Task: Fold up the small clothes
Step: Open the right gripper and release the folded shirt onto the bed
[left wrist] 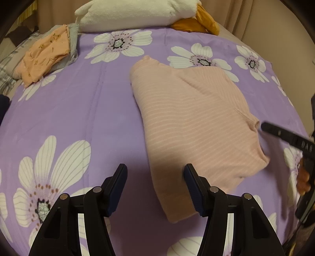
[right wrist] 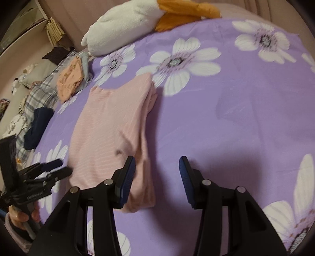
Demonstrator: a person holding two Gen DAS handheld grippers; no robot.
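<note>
My left gripper [left wrist: 155, 189] sits at six o'clock in its own view, jaws spread wide and holding nothing, its right finger over the near edge of the pink striped garment [left wrist: 189, 126]. My right gripper [right wrist: 157, 181] is likewise spread and empty, its left finger above the garment's near corner [right wrist: 110, 137]. The garment lies folded into a long panel on the purple floral bedsheet [left wrist: 82, 110], running from near six o'clock up toward twelve in the left wrist view. At ten o'clock, well apart from it, a folded orange printed garment [left wrist: 45, 53] rests on a grey one [left wrist: 73, 41]. At nine o'clock in the right wrist view a dark navy piece [right wrist: 37, 128] lies at the sheet's edge. Farthest, at twelve o'clock, a white and orange plush toy [left wrist: 130, 13] lies across the bed.
</note>
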